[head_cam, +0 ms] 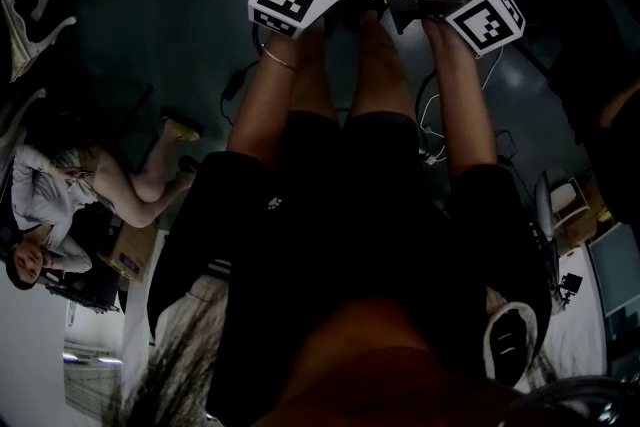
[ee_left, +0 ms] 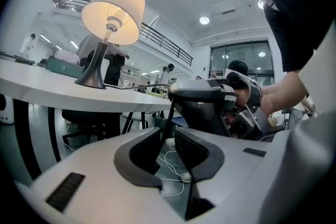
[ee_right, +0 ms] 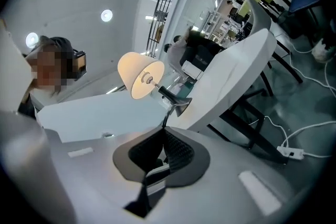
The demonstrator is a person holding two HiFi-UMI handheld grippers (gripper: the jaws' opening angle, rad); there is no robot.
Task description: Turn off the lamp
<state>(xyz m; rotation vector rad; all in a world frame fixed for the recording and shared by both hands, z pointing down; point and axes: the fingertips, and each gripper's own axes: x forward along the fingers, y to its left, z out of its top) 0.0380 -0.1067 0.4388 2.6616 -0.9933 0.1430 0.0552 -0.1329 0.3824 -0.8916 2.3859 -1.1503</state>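
The lamp (ee_left: 111,16) stands lit at the left on the white worktop (ee_left: 47,89). A thin dark cord (ee_left: 167,120) hangs through the gap between the spread fingers of the left gripper (ee_left: 167,136), which do not press it. Further right, the right gripper (ee_right: 164,128) keeps its fingers pressed together, pinching the cord that comes from the lamp's foot.

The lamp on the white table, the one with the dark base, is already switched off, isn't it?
No, the lamp is lit, not off: its shade glows brightly in the left gripper view. It does stand on the white table, on its dark base.
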